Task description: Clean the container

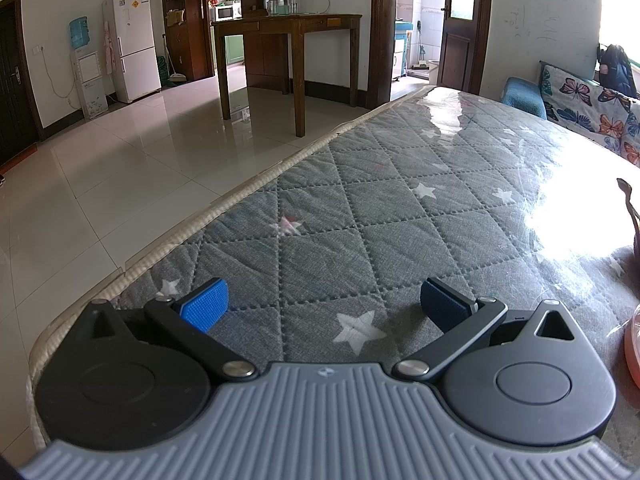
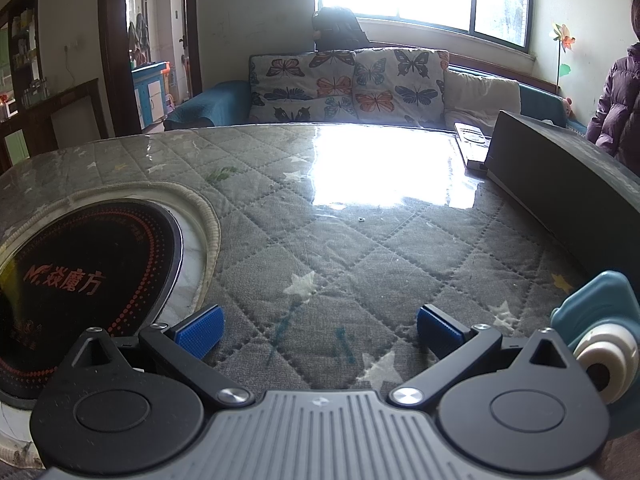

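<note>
hovering over the quilted table cover (image 1: 360, 208), the left gripper (image 1: 324, 306) and right gripper (image 2: 320, 330) both stand spread apart, gripping nothing.

Left claw (image 1: 324, 306) spread wide, empty; right claw (image 2: 320, 330) spread wide, empty

Pink translucent container (image 1: 633, 344) lies at the table's right edge, only its rim showing; contents hidden.
</note>
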Demonstrator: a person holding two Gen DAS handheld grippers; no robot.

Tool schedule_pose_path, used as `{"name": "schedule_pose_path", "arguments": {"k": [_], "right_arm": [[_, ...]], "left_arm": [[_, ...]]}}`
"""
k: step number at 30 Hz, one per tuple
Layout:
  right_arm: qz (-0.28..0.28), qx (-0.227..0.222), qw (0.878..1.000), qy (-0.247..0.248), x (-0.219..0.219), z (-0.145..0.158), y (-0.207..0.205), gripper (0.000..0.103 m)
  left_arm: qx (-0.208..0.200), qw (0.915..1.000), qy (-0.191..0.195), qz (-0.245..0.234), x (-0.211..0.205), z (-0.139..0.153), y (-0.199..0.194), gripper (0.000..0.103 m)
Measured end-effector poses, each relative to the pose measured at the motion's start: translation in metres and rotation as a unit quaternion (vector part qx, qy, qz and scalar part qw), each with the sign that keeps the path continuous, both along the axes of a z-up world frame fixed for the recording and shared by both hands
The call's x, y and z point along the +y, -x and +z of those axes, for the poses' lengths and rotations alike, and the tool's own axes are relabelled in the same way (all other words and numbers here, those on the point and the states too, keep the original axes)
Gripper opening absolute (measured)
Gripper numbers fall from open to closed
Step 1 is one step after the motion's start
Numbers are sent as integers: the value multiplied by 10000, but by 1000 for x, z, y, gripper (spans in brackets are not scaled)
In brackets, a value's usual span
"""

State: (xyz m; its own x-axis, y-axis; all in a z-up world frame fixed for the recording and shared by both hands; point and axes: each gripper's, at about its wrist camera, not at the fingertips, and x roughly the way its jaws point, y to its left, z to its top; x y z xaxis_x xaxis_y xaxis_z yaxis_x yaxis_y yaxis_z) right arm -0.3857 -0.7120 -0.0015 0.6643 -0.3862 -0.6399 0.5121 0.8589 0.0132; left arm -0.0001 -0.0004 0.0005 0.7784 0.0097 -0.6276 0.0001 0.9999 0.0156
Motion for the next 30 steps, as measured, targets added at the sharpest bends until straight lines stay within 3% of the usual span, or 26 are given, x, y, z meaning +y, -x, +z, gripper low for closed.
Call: {"name": "schedule_pose_path", "arguments": {"k": [7, 16, 30], "right_arm": [[22, 135, 9999, -22, 9, 2, -2, 103], [482, 253, 9984, 125, 58, 18, 6, 103], [1244, 457, 9910, 186, 126, 36, 6, 103]], "left_arm": [[133, 9999, -55, -9, -1, 0, 2, 103], [39, 9999, -106, -91, -9, 17, 34, 103], [120, 9977, -40, -670, -37, 40, 93, 103]]}}
